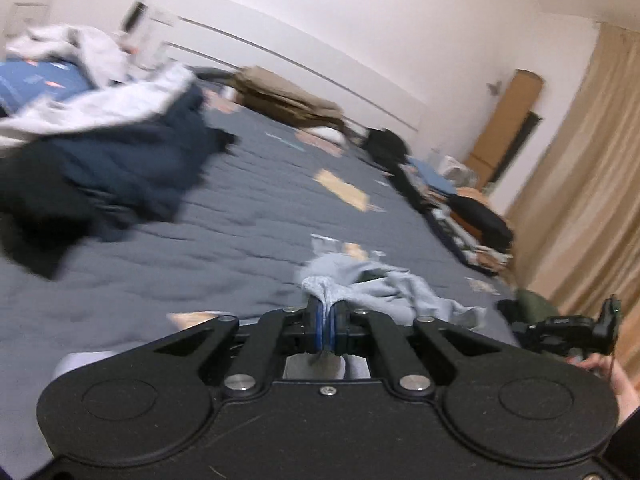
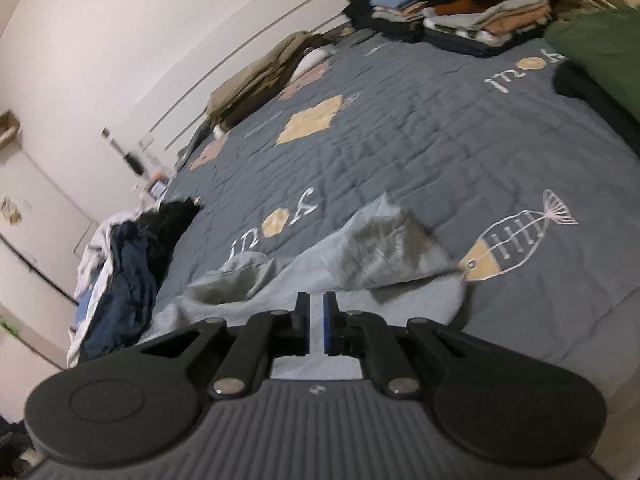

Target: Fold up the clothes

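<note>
Here, left gripper (image 1: 326, 304) clamping grey garment (image 1: 384, 286)

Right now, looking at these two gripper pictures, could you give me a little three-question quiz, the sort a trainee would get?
1. True or false: the left gripper is shut on a fold of the light grey garment.
2. Multiple choice: what is stitched on the dark quilt near the grey garment's far corner? A) a fish skeleton B) a bicycle C) a teapot
3. Fill in: the stack of folded clothes sits at the far ___ corner of the right wrist view.

Key
1. True: grey cloth is pinched between its pads.
2. A, the fish skeleton.
3. Right. The unfolded dark pile lies at the left.
</note>
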A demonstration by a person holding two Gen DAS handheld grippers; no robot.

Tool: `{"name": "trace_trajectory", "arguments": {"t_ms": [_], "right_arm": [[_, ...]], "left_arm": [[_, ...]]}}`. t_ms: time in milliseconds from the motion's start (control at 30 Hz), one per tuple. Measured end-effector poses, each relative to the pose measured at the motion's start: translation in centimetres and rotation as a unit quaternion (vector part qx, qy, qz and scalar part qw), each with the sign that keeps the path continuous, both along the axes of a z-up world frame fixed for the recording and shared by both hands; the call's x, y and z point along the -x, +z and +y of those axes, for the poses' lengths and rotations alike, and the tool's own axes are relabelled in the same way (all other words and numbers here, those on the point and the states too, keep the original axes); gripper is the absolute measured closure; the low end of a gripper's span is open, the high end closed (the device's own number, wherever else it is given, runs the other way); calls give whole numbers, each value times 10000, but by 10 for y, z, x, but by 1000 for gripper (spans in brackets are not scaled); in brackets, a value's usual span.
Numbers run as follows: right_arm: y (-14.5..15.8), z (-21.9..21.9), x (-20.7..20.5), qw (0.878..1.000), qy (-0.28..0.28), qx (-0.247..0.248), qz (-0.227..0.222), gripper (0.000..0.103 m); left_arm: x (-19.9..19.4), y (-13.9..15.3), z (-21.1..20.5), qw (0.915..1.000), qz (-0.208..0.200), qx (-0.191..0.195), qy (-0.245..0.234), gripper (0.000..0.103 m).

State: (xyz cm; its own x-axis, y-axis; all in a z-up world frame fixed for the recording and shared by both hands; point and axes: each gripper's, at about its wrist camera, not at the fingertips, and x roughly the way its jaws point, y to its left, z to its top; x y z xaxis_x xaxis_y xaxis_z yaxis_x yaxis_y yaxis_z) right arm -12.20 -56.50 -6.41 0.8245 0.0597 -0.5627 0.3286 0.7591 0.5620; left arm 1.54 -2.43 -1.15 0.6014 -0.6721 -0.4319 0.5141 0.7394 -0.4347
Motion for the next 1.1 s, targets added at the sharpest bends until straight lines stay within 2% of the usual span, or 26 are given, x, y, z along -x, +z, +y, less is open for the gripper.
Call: {"name": "trace_trajectory", "arguments": {"t_ms": [67,133,167,200,267,300,433,500,567,600,667,800,933,967,1000,1067,1100], "right_arm": [[-1,12,-6,9998,198,68,65,96],[-3,27,-12,9986,486,128,152,92],[-5,33,-15,9979,591,152,197,87],[-8,41,-17,9972,677,172,255,82],[-13,53,-19,9961,793,191,342,71],[-16,61,-19,9954,864,201,368,66],[-25,91,-11,9934,1016,173,510,60],[-28,105,-6,9923,1079,221,574,59],[-30,114,0,9919,1019,341,671,58],[-31,116,3,9918,960,415,731,58],[-33,121,9,9912,841,563,850,58],[-43,114,20,9935,530,517,871,54],[-61,105,19,9946,368,334,912,53],[-68,103,16,9949,364,193,918,53],[-72,103,13,9954,384,43,874,53],[-80,105,8,9959,429,-226,764,54],[-82,107,6,9964,456,-266,661,60]], "left_arm": [[0,-7,11,9973,184,-638,300,98],[5,-14,17,9964,337,-713,319,96],[14,-14,16,9962,212,-782,329,86],[23,-14,15,9958,87,-851,338,65],[39,-15,11,9960,-79,-863,230,43],[46,-16,9,9966,-120,-806,112,43],[71,-29,-24,9955,-118,-813,-469,41],[83,-37,-46,9929,-194,-919,-727,30],[93,-49,-72,9899,-183,-991,-994,26],[97,-56,-79,9885,-179,-1040,-1080,18],[106,-68,-99,9847,-260,-1216,-1221,13],[119,-85,-129,9762,-536,-1603,-1360,13],[122,-101,-141,9743,-518,-1728,-1349,17],[122,-104,-141,9740,-453,-1736,-1386,35],[122,-108,-141,9736,-387,-1744,-1424,62],[120,-115,-137,9719,-238,-1856,-1431,84],[119,-117,-134,9714,-210,-1894,-1418,88]]}}
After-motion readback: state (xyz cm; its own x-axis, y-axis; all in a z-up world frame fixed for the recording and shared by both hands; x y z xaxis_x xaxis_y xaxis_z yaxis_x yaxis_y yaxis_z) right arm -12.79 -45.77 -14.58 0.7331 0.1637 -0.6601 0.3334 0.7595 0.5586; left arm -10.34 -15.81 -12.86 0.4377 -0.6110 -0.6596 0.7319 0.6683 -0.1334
